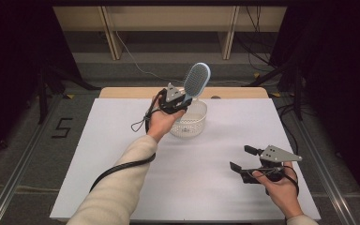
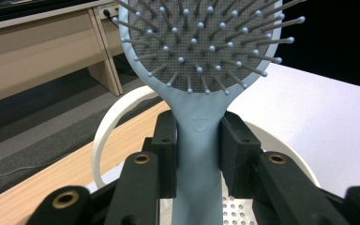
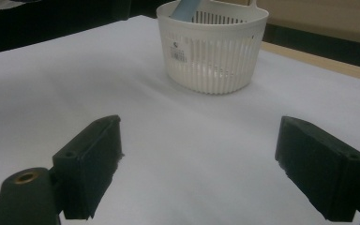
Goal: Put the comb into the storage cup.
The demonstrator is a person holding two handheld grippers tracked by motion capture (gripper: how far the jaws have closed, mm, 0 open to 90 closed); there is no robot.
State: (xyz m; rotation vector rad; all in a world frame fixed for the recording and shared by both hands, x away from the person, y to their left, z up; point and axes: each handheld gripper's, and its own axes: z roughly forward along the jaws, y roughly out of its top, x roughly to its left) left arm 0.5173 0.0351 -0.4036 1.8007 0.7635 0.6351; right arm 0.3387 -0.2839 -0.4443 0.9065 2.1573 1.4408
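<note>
Nearest me, my right gripper (image 1: 242, 167) sits low over the white table (image 1: 201, 187), near its right front corner, jaws spread wide with nothing but bare sheet between them. Its own view cuts both black jaws off at the bottom edge; their pads look flat and blocky.

Further up on the left, my left gripper (image 1: 183, 101) is clamped on the brush (image 1: 196, 82), both pads pressing the sides of the handle just below the head. In the left gripper view the handle's lower end drops out of frame between the jaws, and the top of the head is cropped too.

The brush is smooth pale-blue plastic with an oval paddle head, a grey dotted cushion and thin ball-tipped pins. Its long axis runs up from the jaws, tilted up and to the right in the high view, head uppermost, handle end down in the basket (image 1: 198, 123).

The basket is round, white, slotted plastic, with a small label on its wall. My left hand hides its near-left rim.
</note>
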